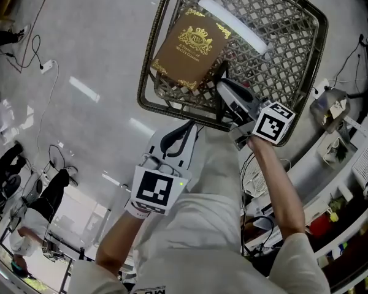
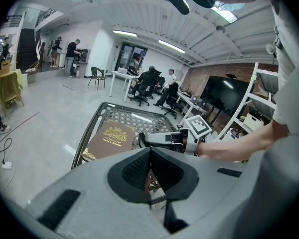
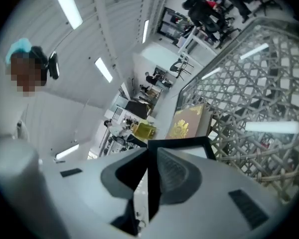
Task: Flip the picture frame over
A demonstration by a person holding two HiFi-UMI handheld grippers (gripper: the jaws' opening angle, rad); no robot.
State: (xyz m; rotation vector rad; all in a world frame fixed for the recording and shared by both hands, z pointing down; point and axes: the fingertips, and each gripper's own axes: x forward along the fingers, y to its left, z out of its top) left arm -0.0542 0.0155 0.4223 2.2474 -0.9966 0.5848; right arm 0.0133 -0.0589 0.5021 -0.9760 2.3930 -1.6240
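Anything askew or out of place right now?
Only the picture frame: it is held on edge, tilted, clamped in the right gripper over the lattice table. The brown book lies flat. Nothing looks spilled or damaged.

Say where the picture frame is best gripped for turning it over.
Grip the picture frame by its thin black border at one edge. Come in edge-on, so the jaws pinch its front and back faces. It is a flat, thin panel, so only its thickness fits between the jaws. The right gripper is clamped on it this way.
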